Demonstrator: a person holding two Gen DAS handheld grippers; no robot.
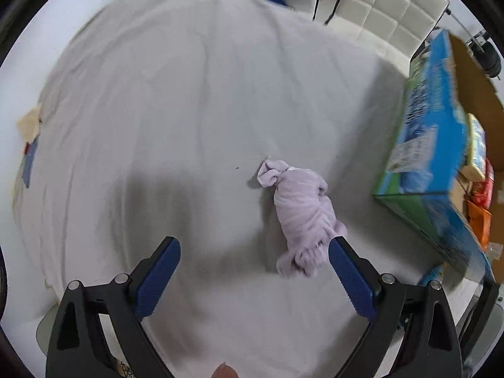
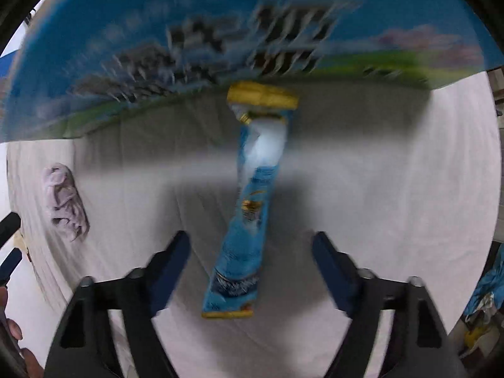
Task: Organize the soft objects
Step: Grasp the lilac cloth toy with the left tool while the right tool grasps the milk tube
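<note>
Nearest the lens in both views sit the black gripper frames with ribbed blue pads, and both sets of jaws stand wide apart with nothing between them touching either pad; the left gripper point(image 1: 254, 245) hangs over bare sheet at the lower centre of its frame, the right gripper point(image 2: 251, 241) straddles a packet without closing on it. Largest of all is the white bedsheet point(image 1: 176, 100), a soft wrinkled cotton that fills most of both pictures and gives under whatever lies on it; next comes the printed cardboard box point(image 1: 438, 145), blue sky and green band on stiff board, at the right edge of the left view with its top open and a few bright packets showing inside, so it is probably the sorting bin; then the long snack packet point(image 2: 249, 208), glossy blue film with yellow crimped ends, lying lengthwise from the lower centre up toward the box wall, likely lined up for a grasp across its narrow width; smallest is the lilac crumpled cloth point(image 1: 302, 217), a gathered, limp knit bundle just beside the left gripper's right-hand pad, seemingly next for collection.
</note>
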